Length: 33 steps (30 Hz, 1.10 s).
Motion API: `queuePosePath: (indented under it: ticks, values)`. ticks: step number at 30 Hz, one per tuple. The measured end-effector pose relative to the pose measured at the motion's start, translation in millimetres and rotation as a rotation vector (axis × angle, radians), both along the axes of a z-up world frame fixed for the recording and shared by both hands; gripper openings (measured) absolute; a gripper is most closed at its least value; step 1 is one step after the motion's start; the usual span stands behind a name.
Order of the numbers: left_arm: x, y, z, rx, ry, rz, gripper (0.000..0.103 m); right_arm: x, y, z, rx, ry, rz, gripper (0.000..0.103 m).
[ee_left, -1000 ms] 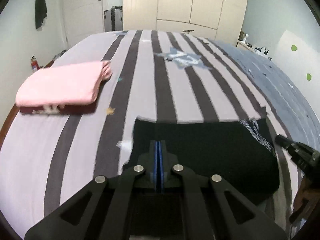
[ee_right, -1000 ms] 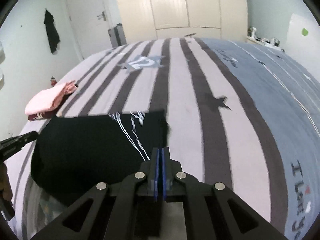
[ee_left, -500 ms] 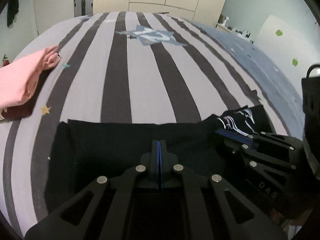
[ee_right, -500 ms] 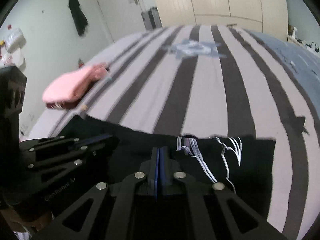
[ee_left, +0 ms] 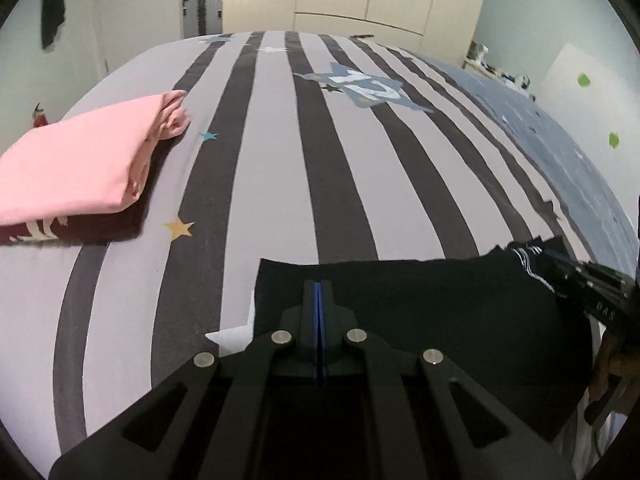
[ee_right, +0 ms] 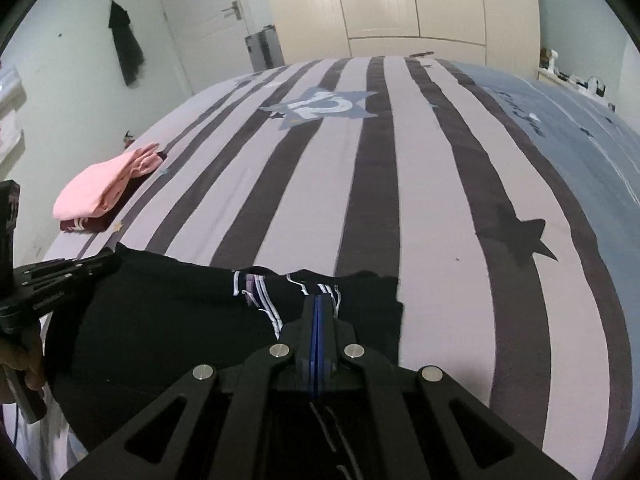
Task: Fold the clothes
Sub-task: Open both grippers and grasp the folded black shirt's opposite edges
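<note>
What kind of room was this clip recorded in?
Most likely a home bedroom: the black garment lies on a bed with a striped bedspread, a built-in wardrobe lines the far wall, and a folded pink garment lies nearby.

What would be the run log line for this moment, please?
phase: folding | left gripper: shut on black garment | right gripper: shut on black garment | done: folded pink cloth on dark red one, striped bedsheet

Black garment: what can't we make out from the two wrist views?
- Black garment: near part hidden behind left gripper in the left wrist view and right gripper in the right wrist view.
- Pinch: whether cloth sits between either's shut jaws, black on black.
- White print: rumpled, unreadable.
- Dark red garment under pink garment: mostly covered.
</note>
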<state>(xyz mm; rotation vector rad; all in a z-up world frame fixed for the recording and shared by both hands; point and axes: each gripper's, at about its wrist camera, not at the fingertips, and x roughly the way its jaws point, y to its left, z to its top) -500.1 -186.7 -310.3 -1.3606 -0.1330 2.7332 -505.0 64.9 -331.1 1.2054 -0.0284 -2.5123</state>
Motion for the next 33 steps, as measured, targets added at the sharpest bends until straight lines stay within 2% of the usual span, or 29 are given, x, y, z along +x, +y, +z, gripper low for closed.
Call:
queuePosePath:
  ticks: [5, 9, 13, 16, 18, 19, 21, 22, 23, 24, 25, 26, 29, 33]
  values:
    - [3, -16, -1, 0.003, -0.002, 0.079, 0.002, 0, 6, 7, -0.007, 0.013, -0.017, 0.0]
    - [0, -15, -11, -0.031, -0.028, 0.049, 0.002, -4, 19, 5, -0.029, 0.002, -0.045, 0.0]
    - [-5, -21, -5, -0.028, -0.038, 0.072, 0.002, -8, 25, 4, -0.047, -0.011, -0.041, 0.0]
    - [1, -25, 8, -0.091, -0.025, 0.097, 0.004, -12, 48, 12, -0.024, 0.002, -0.139, 0.0]
    - [8, -27, 20, -0.12, -0.009, 0.095, 0.004, -15, 63, 14, 0.042, -0.018, -0.207, 0.007]
    - [16, -27, 26, -0.12, 0.004, 0.095, 0.008, -14, 68, 17, 0.044, -0.021, -0.201, 0.007]
    - [28, -26, 41, -0.098, 0.017, 0.094, 0.022, -2, 72, 24, 0.024, -0.031, -0.179, 0.008]
    - [37, -28, 45, -0.077, 0.026, 0.094, 0.036, 4, 72, 27, 0.018, -0.035, -0.166, 0.017]
    - [46, -29, 49, -0.056, 0.036, 0.095, 0.055, 11, 71, 31, 0.012, -0.039, -0.152, 0.035]
    - [55, -29, 52, -0.035, 0.052, 0.096, 0.063, 20, 71, 34, -0.016, -0.034, -0.139, 0.045]
    - [64, -29, 54, -0.014, 0.068, 0.093, 0.072, 29, 70, 36, -0.049, -0.031, -0.13, 0.06]
    - [69, -29, 50, 0.0, 0.065, 0.089, 0.075, 37, 70, 38, -0.08, -0.028, -0.122, 0.065]
    - [69, -23, 35, 0.023, 0.016, 0.07, 0.075, 56, 65, 33, -0.116, -0.061, -0.117, 0.065]
    - [60, -19, 16, 0.065, -0.042, 0.048, 0.075, 59, 61, 13, -0.14, -0.149, -0.128, 0.065]
